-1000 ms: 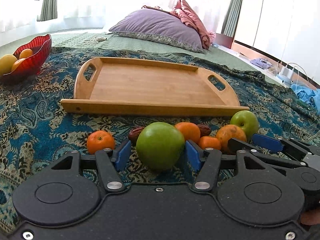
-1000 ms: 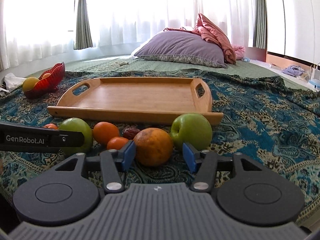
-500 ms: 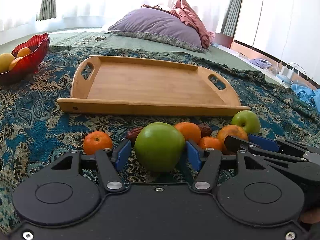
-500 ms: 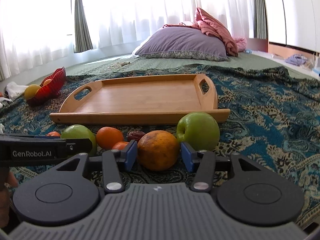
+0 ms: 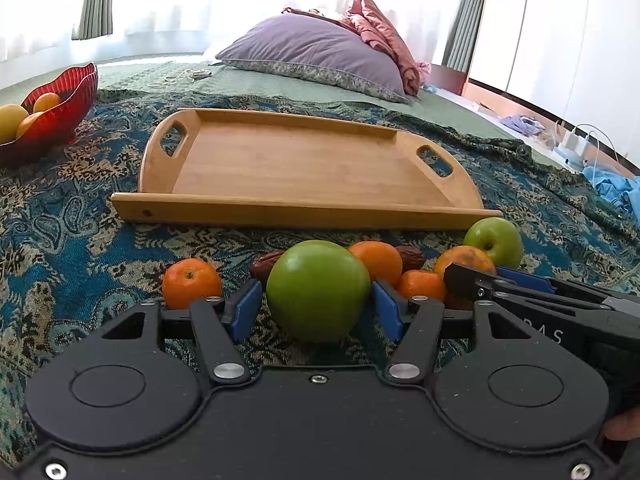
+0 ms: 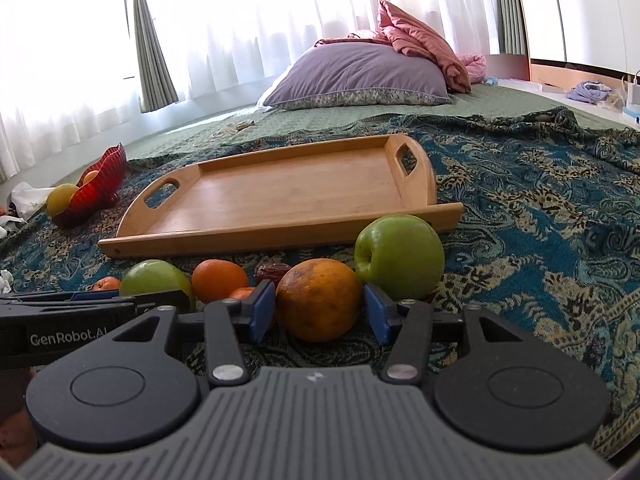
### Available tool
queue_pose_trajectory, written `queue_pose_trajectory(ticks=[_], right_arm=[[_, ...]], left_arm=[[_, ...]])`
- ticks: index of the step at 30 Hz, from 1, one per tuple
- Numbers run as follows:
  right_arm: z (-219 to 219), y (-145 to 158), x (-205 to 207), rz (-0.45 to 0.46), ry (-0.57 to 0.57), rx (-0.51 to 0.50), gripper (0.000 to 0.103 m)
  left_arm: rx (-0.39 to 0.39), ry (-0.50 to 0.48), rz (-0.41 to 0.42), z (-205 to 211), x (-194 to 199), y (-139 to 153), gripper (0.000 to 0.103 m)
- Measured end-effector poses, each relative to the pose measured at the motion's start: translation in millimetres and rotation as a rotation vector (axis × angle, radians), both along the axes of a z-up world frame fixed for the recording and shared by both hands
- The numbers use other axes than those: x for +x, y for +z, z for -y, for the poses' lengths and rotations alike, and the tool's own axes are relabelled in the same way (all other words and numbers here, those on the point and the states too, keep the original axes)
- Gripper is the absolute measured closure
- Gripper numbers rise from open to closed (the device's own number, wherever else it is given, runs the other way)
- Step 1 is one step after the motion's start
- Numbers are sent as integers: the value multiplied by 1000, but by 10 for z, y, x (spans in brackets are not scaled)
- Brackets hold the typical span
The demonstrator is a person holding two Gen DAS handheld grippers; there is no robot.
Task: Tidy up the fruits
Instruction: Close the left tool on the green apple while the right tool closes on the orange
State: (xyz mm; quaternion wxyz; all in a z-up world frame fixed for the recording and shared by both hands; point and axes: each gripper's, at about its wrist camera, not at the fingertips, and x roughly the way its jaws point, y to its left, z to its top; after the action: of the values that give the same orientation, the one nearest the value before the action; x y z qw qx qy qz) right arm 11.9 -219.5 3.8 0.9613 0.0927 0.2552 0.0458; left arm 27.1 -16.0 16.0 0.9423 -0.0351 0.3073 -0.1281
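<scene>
A large green apple (image 5: 318, 292) rests on the patterned cloth between the blue pads of my left gripper (image 5: 316, 308), and the pads sit against its sides. My right gripper (image 6: 320, 308) holds a mottled orange (image 6: 318, 300) that still lies on the cloth. Its jaws are opening slightly, with the pads touching the orange. A second green apple (image 6: 400, 256) lies right of that orange. Small tangerines (image 5: 191, 282) and dark dates (image 5: 410, 256) lie among them. The bare wooden tray (image 5: 300, 212) is just beyond the fruit.
A red bowl (image 5: 60, 116) holding yellow and orange fruit stands at the far left. A purple pillow (image 5: 316, 52) and pink bedding lie at the back. The two grippers are side by side, with the right gripper's fingers (image 5: 500, 284) close to the left one.
The right wrist view has rolled, so the tray now looks tilted. The right pads closed in on the orange. The left pads now sit closer to the green apple's sides.
</scene>
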Motion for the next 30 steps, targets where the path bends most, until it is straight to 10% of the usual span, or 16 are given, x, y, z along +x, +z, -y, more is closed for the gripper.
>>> queue_pose_trajectory(ticks=[30], right_arm=[[29, 5, -66, 8, -15, 34, 52]], left_arm=[[34, -4, 12, 34, -86, 2, 49]])
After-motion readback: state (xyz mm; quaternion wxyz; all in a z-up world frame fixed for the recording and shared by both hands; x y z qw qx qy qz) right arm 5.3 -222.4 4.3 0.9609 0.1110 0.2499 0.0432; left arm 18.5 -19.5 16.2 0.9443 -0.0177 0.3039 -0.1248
